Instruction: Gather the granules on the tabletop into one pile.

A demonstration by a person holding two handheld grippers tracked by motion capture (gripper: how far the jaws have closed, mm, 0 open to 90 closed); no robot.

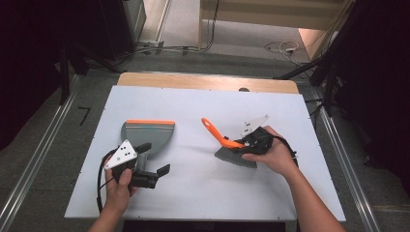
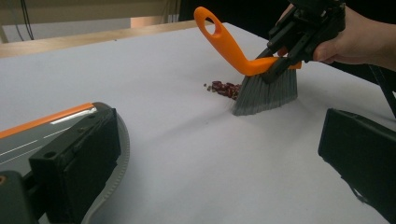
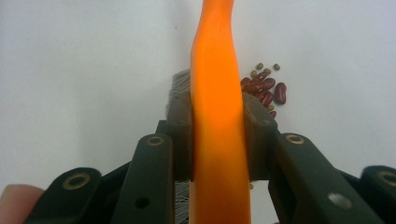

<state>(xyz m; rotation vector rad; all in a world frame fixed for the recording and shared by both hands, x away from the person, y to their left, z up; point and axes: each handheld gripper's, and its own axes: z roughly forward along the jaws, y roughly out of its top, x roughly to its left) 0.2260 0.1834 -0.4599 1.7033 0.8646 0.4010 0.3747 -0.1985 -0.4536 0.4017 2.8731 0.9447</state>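
The right gripper (image 1: 247, 143) is clamped on the brush (image 2: 261, 84) by its smooth orange handle, grey bristles touching a small heap of red beans (image 2: 225, 88) mid-table; next comes a sweep toward the grey dustpan (image 1: 147, 133), beside the left gripper (image 1: 155, 160), jaws wide

my brush (image 2: 252, 65): orange handle, grey bristles | my dustpan (image 1: 147, 135): grey, orange edge | beans (image 3: 264, 88): dark red, green | bench (image 1: 203, 188): white
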